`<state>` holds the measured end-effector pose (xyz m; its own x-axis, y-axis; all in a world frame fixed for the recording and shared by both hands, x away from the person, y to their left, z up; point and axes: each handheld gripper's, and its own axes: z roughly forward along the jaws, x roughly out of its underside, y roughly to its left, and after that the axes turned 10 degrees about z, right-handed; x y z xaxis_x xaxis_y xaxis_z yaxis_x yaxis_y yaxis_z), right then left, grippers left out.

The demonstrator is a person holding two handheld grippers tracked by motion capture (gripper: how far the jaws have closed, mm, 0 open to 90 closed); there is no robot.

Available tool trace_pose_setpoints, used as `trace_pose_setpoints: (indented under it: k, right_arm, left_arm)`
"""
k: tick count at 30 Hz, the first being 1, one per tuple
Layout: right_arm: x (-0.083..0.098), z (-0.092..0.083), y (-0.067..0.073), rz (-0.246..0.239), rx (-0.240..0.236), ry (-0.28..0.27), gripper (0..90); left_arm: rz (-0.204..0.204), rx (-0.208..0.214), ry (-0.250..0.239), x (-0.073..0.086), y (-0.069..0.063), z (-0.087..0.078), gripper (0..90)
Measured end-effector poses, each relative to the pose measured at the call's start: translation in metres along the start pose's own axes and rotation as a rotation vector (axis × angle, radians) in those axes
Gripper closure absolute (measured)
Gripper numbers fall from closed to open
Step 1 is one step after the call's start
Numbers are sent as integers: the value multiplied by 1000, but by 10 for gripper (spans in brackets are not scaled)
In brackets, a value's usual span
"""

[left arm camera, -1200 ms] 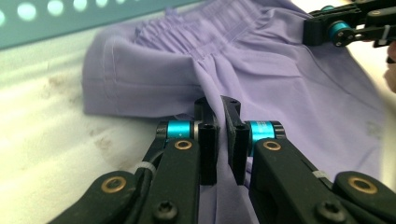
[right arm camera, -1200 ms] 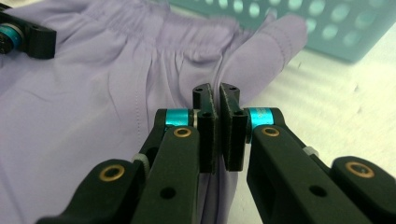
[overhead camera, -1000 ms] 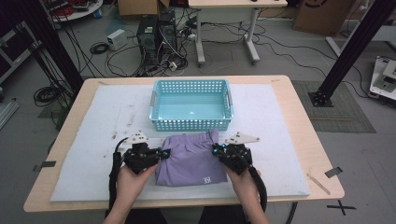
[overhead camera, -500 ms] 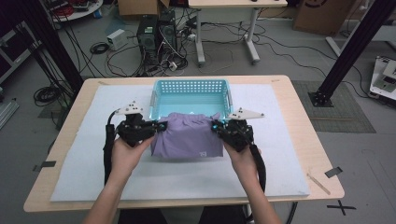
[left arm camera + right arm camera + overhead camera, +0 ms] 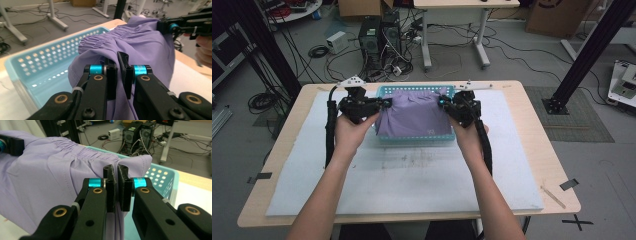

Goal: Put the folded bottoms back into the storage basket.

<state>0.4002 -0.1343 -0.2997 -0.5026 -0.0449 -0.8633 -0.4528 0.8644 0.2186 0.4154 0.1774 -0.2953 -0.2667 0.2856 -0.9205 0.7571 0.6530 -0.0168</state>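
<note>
A folded purple garment with an elastic waistband hangs in the air over the turquoise basket, held by both sides. My left gripper is shut on its left edge, and the left gripper view has purple cloth pinched between the black jaws. On the right edge my right gripper is shut too, its jaws clamping a fold of the cloth. The basket's perforated wall lies just beyond and below the garment, and its far corner appears past the right jaws.
A white foam mat covers the wooden table. Behind the table stand desk legs, computer towers and tangled cables. A black frame post rises at the right.
Both grippers have lifted the purple garment off the mat and carried it away from the person, from the near part of the table to above the basket.
</note>
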Motion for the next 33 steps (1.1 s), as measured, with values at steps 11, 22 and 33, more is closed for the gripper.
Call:
trace_pose_setpoints:
  k: [11,22,33]
  right_arm:
    - [-19,64,-30,10,144,54,642]
    - [7,3,-42,-19,154,-18,534]
    - [51,-65,-39,-30,102,-84,450]
  left_arm:
    - [7,-197,39,21,49,47,434]
    - [95,-205,-30,47,24,-14,376]
    - [185,-156,-118,85,-29,-82,364]
